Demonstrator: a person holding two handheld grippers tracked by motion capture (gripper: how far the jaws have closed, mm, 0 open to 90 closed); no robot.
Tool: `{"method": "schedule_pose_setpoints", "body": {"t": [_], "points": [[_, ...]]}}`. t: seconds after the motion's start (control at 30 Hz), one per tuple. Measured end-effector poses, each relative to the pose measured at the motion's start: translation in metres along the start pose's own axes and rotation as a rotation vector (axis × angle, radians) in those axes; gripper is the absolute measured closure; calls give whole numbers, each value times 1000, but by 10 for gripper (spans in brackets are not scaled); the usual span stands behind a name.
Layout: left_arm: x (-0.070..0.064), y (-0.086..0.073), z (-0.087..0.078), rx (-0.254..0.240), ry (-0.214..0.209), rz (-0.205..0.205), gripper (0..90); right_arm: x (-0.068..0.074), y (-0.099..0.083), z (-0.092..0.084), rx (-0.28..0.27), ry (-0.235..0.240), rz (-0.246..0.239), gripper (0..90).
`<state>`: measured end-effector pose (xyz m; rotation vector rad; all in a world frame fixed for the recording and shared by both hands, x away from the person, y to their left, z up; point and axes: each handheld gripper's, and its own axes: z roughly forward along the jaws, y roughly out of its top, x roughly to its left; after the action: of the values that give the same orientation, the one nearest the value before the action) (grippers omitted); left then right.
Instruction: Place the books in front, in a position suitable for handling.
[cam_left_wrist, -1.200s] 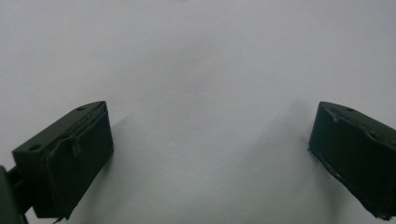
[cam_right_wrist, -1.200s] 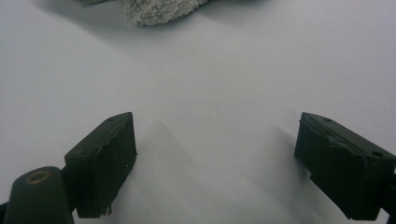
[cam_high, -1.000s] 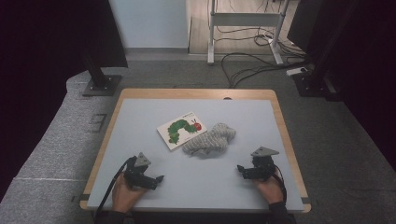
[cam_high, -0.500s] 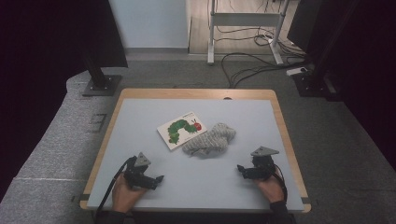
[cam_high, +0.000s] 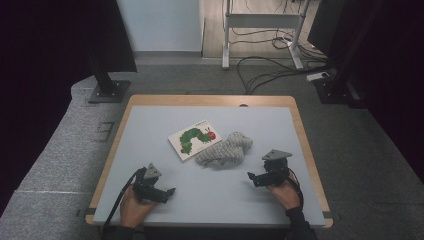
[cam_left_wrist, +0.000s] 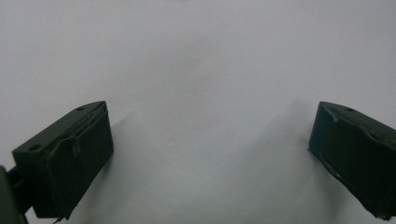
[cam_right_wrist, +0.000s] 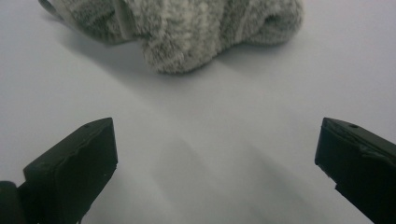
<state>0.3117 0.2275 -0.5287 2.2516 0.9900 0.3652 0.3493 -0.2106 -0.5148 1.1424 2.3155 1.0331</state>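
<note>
- Where the high view looks down, a counter (cam_high: 150, 125) with a pale grey-blue top and a light wooden rim fills the middle of the frame, standing on grey carpet (cam_high: 60, 150).
- Near the centre of the counter lies a grey woolly sock (cam_high: 224, 150), crumpled, its left end touching or just overlapping the lower right corner of a white picture book (cam_high: 192, 139) with a green caterpillar on its cover.
- At the lower left of the frame the left tool (cam_high: 170, 191) rests low over the bare counter in the person's hand, pointing to the right; in the left gripper view its jaws stand wide apart with nothing but plain counter top between them.
- At the lower right the right tool (cam_high: 250, 176) points left toward the sock, well short of it; its jaws have just been opening and stand released, with nothing between them.
- In the right gripper view the sock (cam_right_wrist: 187, 28) lies across the upper part of the frame, apart from both jaws, with bare surface between.
- Behind the counter, at the top of the frame, a pale wall panel (cam_high: 160, 25) stands beside a white metal frame (cam_high: 260, 22) with black cables (cam_high: 270, 70) trailing over the floor.
- Dark curtains (cam_high: 40, 50) close off the upper left and the right, and a black stand (cam_high: 107, 87) sits on the carpet at the upper left.
</note>
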Motion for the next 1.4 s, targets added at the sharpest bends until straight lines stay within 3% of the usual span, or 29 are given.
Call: {"method": "schedule_pose_setpoints", "body": {"t": [0.57, 0.77, 1.03, 1.3, 1.4], "points": [[0, 0, 0, 0, 0, 0, 0, 5, 45, 15, -47, 47, -35, 0], [0, 0, 0, 0, 0, 0, 0, 8, 61, 23, -35, 48, -66, 0], [0, 0, 0, 0, 0, 0, 0, 14, 83, 37, -32, 86, -104, 0], [0, 0, 0, 0, 0, 0, 0, 18, 97, 59, 7, 100, -132, 0], [0, 0, 0, 0, 0, 0, 0, 19, 98, 76, 56, 102, -140, 0]]}}
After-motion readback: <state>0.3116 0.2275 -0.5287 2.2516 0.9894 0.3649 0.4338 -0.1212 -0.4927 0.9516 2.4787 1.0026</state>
